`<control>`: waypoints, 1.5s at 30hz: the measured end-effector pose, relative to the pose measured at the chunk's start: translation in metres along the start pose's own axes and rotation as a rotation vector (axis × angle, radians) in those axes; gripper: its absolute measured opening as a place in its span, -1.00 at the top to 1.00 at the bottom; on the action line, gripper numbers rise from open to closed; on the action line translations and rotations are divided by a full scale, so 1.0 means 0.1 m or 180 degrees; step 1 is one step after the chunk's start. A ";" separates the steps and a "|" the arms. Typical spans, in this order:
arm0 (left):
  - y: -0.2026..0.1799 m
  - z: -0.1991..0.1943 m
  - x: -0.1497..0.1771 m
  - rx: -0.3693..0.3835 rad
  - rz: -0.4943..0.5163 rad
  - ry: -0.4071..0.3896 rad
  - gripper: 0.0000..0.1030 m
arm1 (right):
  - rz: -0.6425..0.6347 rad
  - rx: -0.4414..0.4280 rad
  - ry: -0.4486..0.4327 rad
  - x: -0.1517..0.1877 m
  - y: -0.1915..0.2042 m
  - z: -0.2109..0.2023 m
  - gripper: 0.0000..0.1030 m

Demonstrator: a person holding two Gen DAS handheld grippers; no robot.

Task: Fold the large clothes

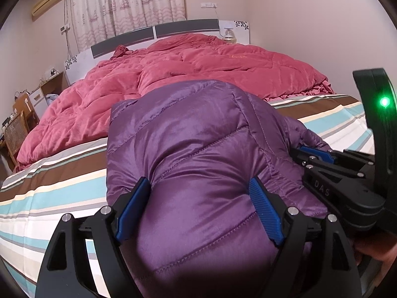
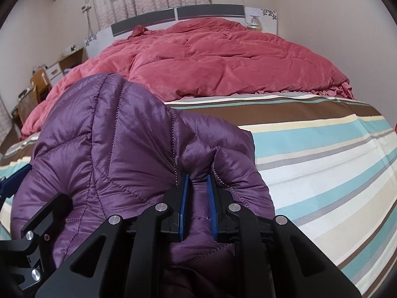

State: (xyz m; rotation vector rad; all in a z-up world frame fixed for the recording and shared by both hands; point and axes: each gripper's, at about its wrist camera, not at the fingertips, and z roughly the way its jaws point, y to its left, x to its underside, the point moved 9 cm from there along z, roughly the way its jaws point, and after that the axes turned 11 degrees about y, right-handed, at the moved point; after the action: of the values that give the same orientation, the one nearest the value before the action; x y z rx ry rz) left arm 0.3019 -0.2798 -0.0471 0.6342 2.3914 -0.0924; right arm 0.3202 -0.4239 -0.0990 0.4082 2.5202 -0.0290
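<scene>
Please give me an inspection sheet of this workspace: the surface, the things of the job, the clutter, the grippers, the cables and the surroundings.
Surface: bed with striped sheet, brown, blue and cream bands.
Job's things: purple quilted jacket, bunched up on the sheet.
Clutter: red duvet heaped over the far half of the bed.
Grippers: left gripper wide around a thick fold of the jacket, pads pressing it; right gripper narrowly closed on a thin fold.
Cables: wires hang on the wall beside the curtain.
Surroundings: headboard, air conditioner, bedside cabinet, wicker chair.
</scene>
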 end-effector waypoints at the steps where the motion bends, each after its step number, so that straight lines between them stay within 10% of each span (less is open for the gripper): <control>1: 0.01 0.00 0.00 0.0001 -0.0001 0.0003 -0.59 | -0.0017 -0.0004 0.0007 0.01 0.00 -0.04 0.73; 13: 0.26 -0.21 -0.09 0.0157 -0.0265 0.0090 -0.72 | -0.0058 -0.0561 -0.0278 -0.46 0.29 -0.72 0.73; 21: 0.55 0.14 -0.48 0.0016 -0.0625 0.0299 -0.73 | -0.0021 -0.0651 0.0227 -0.47 0.39 -0.02 0.73; 36: 0.41 0.68 -0.33 -0.0121 -0.0472 0.0579 -0.81 | -0.0102 -0.0367 0.0084 -0.37 0.31 0.29 0.73; 45: 0.46 0.10 -0.08 0.0028 -0.0452 0.0189 -0.84 | -0.0299 -0.0286 -0.0200 -0.24 0.37 -0.27 -0.25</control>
State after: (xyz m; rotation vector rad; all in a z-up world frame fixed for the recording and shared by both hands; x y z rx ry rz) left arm 0.3347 -0.2452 -0.0454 0.4766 2.4930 -0.1470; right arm 0.3354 -0.3929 -0.0609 0.2489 2.4664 0.0343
